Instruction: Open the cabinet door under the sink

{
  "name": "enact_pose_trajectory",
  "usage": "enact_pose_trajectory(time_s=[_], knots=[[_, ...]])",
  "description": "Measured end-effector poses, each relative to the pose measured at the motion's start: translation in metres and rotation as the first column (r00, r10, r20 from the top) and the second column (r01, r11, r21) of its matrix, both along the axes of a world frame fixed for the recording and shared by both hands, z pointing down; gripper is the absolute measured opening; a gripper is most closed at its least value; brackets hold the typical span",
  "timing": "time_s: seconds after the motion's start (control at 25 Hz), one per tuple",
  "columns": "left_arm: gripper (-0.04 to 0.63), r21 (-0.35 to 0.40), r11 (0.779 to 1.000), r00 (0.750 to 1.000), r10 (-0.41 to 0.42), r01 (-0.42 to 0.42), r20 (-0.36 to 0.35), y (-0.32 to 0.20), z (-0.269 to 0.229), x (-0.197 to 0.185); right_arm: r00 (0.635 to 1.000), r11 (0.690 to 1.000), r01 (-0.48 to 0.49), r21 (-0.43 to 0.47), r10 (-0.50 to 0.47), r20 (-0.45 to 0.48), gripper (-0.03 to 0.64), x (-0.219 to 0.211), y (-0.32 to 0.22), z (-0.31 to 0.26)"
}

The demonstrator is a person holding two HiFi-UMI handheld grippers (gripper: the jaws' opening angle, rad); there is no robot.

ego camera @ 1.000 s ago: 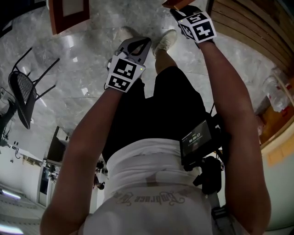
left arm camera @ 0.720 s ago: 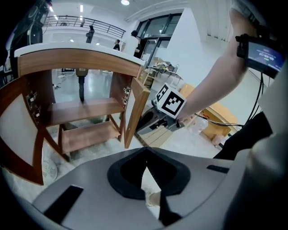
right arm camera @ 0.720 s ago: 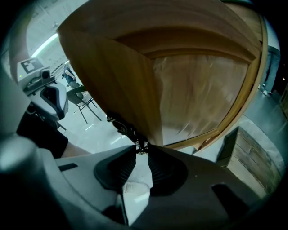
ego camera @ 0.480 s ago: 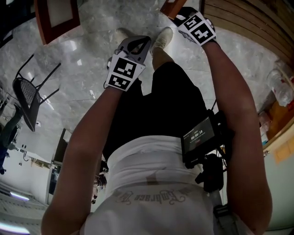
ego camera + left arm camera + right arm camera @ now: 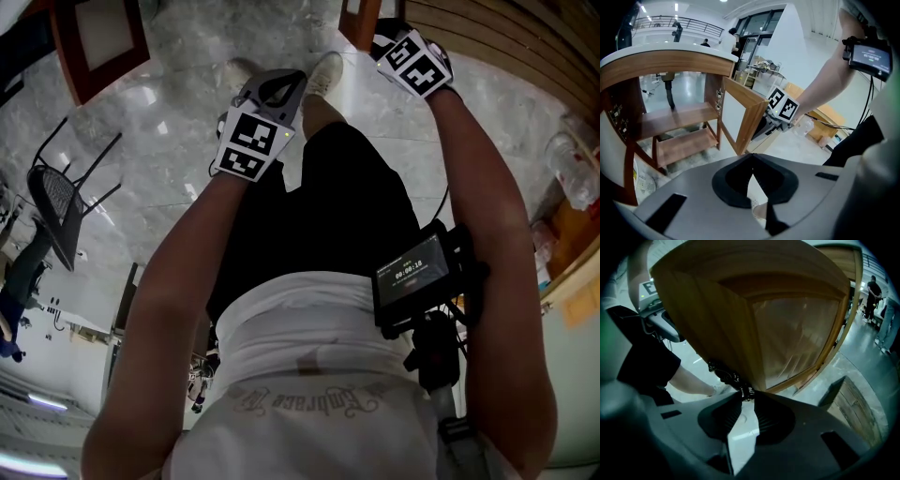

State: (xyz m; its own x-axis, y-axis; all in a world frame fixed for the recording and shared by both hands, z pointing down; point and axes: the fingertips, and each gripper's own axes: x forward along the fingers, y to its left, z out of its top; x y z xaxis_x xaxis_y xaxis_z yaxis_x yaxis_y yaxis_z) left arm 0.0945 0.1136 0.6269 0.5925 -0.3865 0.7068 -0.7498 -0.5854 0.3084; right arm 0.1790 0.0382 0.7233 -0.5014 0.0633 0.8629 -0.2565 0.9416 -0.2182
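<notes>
Gripping the dark handle [image 5: 725, 372] between my right gripper [image 5: 747, 394] jaws, I am reading the swung-out cabinet door [image 5: 787, 324] as rising toward 12 o'clock, while my left gripper [image 5: 751, 169] is hanging farther off, pinched together and empty.

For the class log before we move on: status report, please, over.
Left gripper shut, empty. Right gripper shut on door handle. Cabinet door stands open. Nothing seen in the way.

I see a black wire chair [image 5: 52, 202] on the grey marble floor [image 5: 169, 131] at left; a clear plastic bottle [image 5: 572, 183] lies far right.
</notes>
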Motion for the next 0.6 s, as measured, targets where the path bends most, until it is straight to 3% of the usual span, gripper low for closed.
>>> enact_pose_trajectory(time_s=[0.36,0.6], knots=[[0.011,0.009,0.999,0.999,0.039,-0.039,0.02,-0.008,-0.005,0.008,0.998,0.998,0.045,0.047,-0.043,-0.035,0.09,0.022,-0.01,-0.002],[0.011,0.009,0.997,0.996,0.076,-0.076,0.045,-0.01,-0.004,0.066,1.0,0.995,0.012,0.097,-0.01,-0.025,0.091,0.084,-0.017,0.001]])
